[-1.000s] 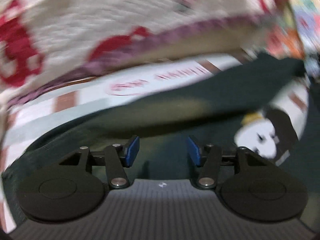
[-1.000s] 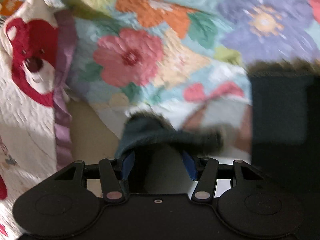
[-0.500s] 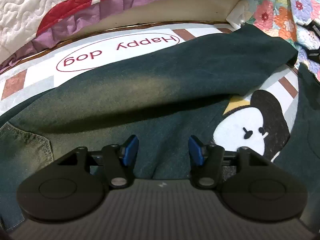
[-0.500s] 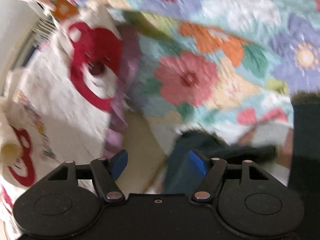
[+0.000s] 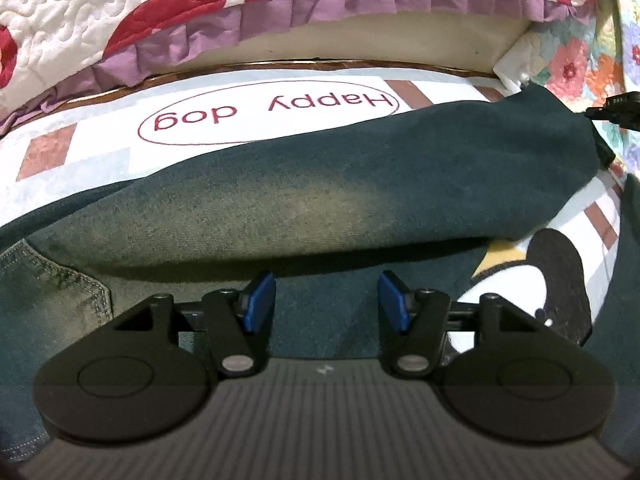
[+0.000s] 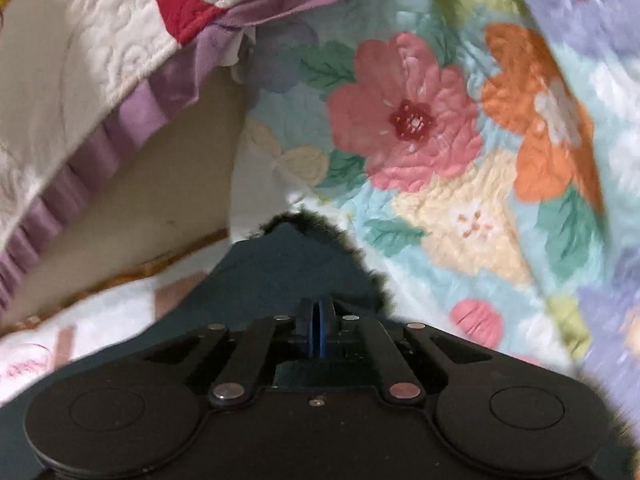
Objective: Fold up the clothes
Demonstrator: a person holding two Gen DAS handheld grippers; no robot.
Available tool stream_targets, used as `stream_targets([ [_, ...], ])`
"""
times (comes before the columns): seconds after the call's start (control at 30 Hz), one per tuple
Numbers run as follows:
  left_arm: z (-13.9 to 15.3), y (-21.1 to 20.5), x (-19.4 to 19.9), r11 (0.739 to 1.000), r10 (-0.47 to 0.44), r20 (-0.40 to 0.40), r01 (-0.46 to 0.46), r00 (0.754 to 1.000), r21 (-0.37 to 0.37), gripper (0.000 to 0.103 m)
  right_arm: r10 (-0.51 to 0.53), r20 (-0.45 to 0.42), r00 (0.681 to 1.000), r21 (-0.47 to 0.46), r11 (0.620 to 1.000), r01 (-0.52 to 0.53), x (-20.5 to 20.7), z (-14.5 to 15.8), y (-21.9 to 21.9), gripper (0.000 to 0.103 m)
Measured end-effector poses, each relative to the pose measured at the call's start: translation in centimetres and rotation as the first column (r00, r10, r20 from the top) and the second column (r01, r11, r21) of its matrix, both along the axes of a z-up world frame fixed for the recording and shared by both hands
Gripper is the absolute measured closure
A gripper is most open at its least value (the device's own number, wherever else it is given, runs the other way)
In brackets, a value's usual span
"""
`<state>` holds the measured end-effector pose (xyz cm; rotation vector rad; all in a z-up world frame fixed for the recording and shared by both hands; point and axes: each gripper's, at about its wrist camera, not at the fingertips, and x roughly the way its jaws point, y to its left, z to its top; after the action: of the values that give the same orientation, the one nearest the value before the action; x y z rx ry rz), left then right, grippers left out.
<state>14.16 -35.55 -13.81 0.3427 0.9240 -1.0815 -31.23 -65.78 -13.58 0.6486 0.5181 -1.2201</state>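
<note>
Jeans (image 5: 320, 200), right gripper (image 6: 320, 320) pinching hem

Even, soft indoor light is seen in both views. The left wrist view is sharp, with a dark shadow cast under the folded trouser leg (image 5: 360, 184). The right wrist view is motion-blurred, most around the floral quilt (image 6: 460, 152). Edges are bent by fisheye distortion.
</note>
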Motion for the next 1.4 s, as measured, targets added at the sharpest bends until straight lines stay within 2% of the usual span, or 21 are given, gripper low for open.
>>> stream_targets([
  [0.03,-0.1,0.0,0.1,1.0,0.005,-0.004,-0.005,1.0,-0.002,0.046,-0.02,-0.027,0.999,-0.019,1.0,0.02,-0.1,0.2,-0.2,0.084],
  [0.07,-0.1,0.1,0.2,1.0,0.01,-0.01,-0.01,1.0,-0.006,0.046,-0.033,-0.044,0.998,-0.025,0.999,0.032,-0.2,0.3,-0.6,0.059],
  [0.1,-0.1,0.1,0.2,1.0,0.015,-0.016,-0.016,1.0,-0.01,0.046,-0.035,-0.045,0.998,-0.017,0.999,0.034,-0.4,0.2,-1.1,0.039],
  [0.13,-0.1,0.2,0.2,1.0,0.02,-0.021,-0.02,1.0,-0.013,0.046,-0.023,-0.027,0.999,0.006,1.0,0.023,-0.6,-0.3,-1.5,0.037],
  [0.2,-0.1,0.3,0.3,0.999,0.027,-0.031,-0.027,0.999,-0.018,0.046,-0.002,0.006,1.0,0.051,0.999,0.001,-1.0,-1.3,-2.3,0.037],
  [0.27,-0.1,0.7,0.5,0.999,0.042,-0.049,-0.043,0.998,-0.027,0.045,0.015,0.0,1.0,0.079,0.997,-0.015,-0.4,-2.4,-2.7,0.037],
  [0.37,-0.1,1.3,0.8,0.997,0.064,-0.076,-0.068,0.995,-0.04,0.045,0.088,-0.098,0.991,0.034,0.996,-0.085,2.2,-3.1,-1.6,0.084],
  [0.47,-0.2,1.8,1.1,0.994,0.086,-0.103,-0.092,0.991,-0.053,0.045,0.091,-0.148,0.985,-0.078,0.992,-0.104,4.0,-1.9,0.7,0.091],
  [0.53,-0.2,2.2,1.3,0.992,0.101,-0.121,-0.109,0.988,-0.061,0.045,0.104,-0.224,0.969,-0.177,0.973,-0.145,5.3,-0.6,3.5,0.091],
  [0.6,-0.2,2.6,1.5,0.99,0.115,-0.139,-0.125,0.984,-0.069,0.045,0.124,-0.332,0.935,-0.262,0.94,-0.218,6.9,0.4,6.6,0.091],
  [0.67,-0.2,2.9,1.7,0.988,0.124,-0.158,-0.137,0.98,-0.077,0.045,0.153,-0.432,0.889,-0.303,0.904,-0.303,8.5,0.8,9.9,0.091],
  [0.7,-0.2,3.0,1.8,0.987,0.127,-0.169,-0.142,0.978,-0.081,0.045,0.178,-0.442,0.879,-0.303,0.893,-0.333,9.1,0.9,11.2,0.091],
  [0.87,-0.1,3.1,1.4,0.988,0.111,-0.181,-0.128,0.977,-0.086,0.044,0.343,-0.439,0.83,-0.224,0.853,-0.471,12.6,-0.3,17.1,0.091],
  [0.97,-0.2,3.1,0.7,0.992,0.09,-0.167,-0.104,0.982,-0.072,0.044,0.479,-0.436,0.762,-0.092,0.818,-0.567,14.6,-1.6,19.3,0.092],
  [1.07,-0.2,3.3,0.3,0.993,0.083,-0.149,-0.094,0.985,-0.066,0.044,0.558,-0.392,0.731,-0.029,0.787,-0.616,15.3,-1.3,20.8,0.091],
  [1.13,-0.2,3.5,0.3,0.993,0.084,-0.153,-0.095,0.985,-0.067,0.044,0.58,-0.389,0.716,-0.035,0.767,-0.641,15.8,-0.3,21.7,0.084],
  [1.23,-0.1,3.6,0.6,0.992,0.088,-0.174,-0.102,0.981,-0.074,0.043,0.584,-0.443,0.68,-0.087,0.727,-0.681,16.9,1.8,22.7,0.065],
  [1.27,-0.1,3.6,0.6,0.992,0.087,-0.178,-0.102,0.98,-0.075,0.043,0.585,-0.465,0.665,-0.103,0.71,-0.697,17.4,2.4,23.0,0.051],
  [1.3,-0.1,3.6,0.6,0.992,0.086,-0.18,-0.101,0.98,-0.075,0.043,0.585,-0.489,0.647,-0.113,0.693,-0.712,17.8,3.0,23.1,0.042],
  [1.4,-0.1,3.6,0.6,0.992,0.082,-0.181,-0.097,0.98,-0.075,0.043,0.593,-0.568,0.571,-0.094,0.642,-0.761,19.3,3.6,22.3,0.043],
])
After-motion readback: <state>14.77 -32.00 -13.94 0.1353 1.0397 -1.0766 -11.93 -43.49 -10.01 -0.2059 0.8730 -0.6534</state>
